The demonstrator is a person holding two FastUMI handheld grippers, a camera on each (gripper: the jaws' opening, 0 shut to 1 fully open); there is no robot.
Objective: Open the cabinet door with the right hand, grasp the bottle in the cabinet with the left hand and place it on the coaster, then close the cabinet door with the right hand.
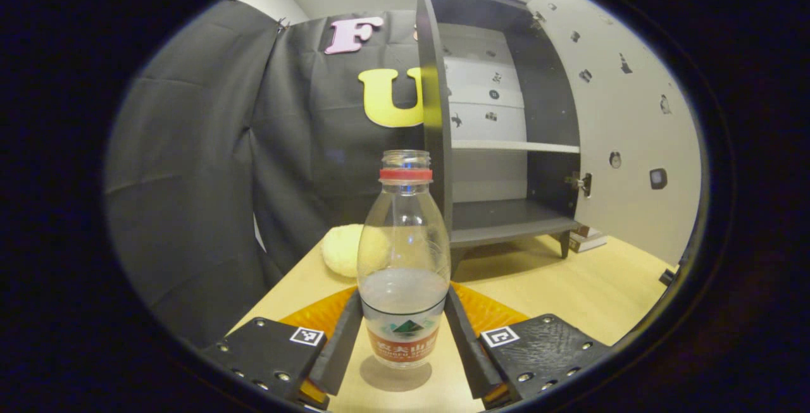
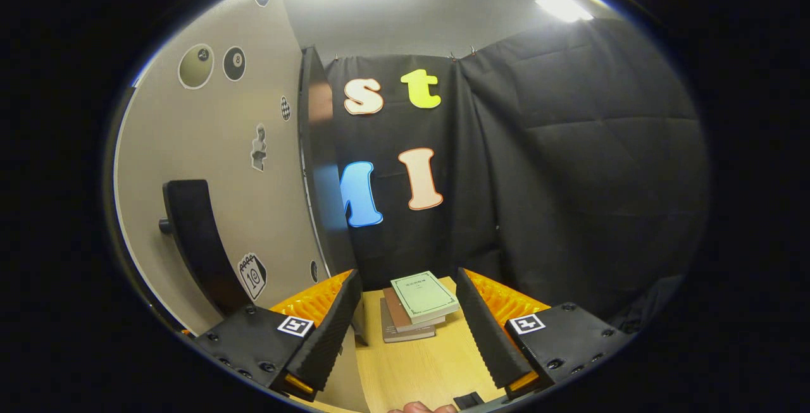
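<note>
Dark grey two-shelf cabinet (image 1: 500, 210) standing on short legs on the pale wooden table (image 1: 569, 286), used here as landmark. White sticker-covered cabinet door (image 1: 620, 135) swung wide open to the cabinet's right, hinge showing at its inner edge; in the right gripper view the same door (image 2: 209, 166) seen close from outside, with a curved black handle (image 2: 196, 242) low on it. Both shelves bare. Small stack of books (image 2: 414, 305) lying flat on the table beyond the door's edge. Cream fluffy round coaster (image 1: 345, 248) resting on the table just left of the cabinet. Clear plastic bottle with a red neck ring, no cap (image 1: 404, 261), upright on the table in front of the cabinet, nearer the camera than the coaster, partly filled with water. Left gripper (image 1: 403, 337) spread wide around the bottle's lower part, fingers flanking it, gaps visible either side. Right gripper (image 2: 408, 331) likewise spread apart, pinching nothing, near the open door's edge.
</note>
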